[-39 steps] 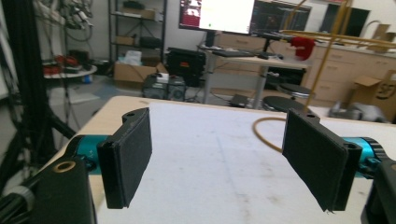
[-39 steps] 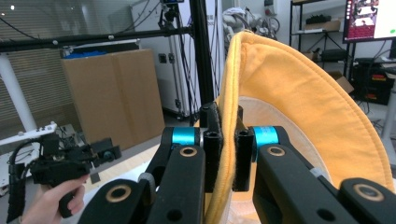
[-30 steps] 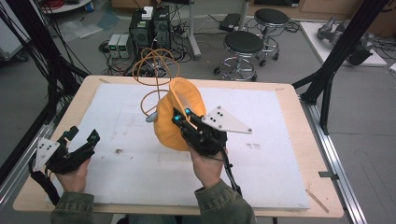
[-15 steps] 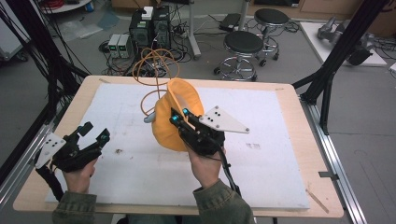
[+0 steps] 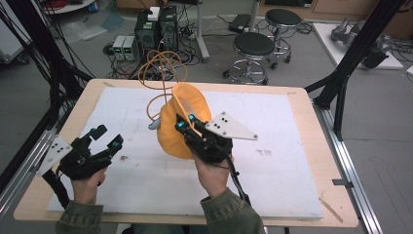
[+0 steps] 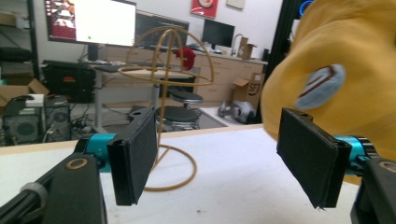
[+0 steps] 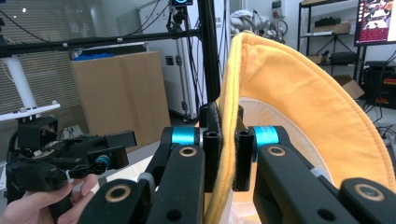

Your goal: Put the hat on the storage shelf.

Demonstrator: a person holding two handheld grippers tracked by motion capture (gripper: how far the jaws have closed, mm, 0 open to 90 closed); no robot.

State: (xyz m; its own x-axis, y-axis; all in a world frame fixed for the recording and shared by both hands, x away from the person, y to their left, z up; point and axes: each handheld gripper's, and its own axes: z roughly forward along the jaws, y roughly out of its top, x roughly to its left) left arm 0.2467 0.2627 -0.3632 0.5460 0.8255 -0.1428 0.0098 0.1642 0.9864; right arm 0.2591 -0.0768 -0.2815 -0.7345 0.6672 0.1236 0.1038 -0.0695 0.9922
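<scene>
My right tongs pinch the orange fabric hat's brim; left tongs gape empty, so I'd steer them squarely beside the thin wire stand before closing

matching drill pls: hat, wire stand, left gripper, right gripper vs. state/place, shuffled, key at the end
Things:
1. yellow hat
2. wire hat stand
3. left gripper
4. right gripper

States or places:
A. jaws apart, nothing between them
B. stands on the white mat, on the far side of the hat in the high view
C. jaws shut on a brim
D. raised off the table, brim pinched

Pairs: 1-D, 2-B, 3-A, 4-C
</scene>
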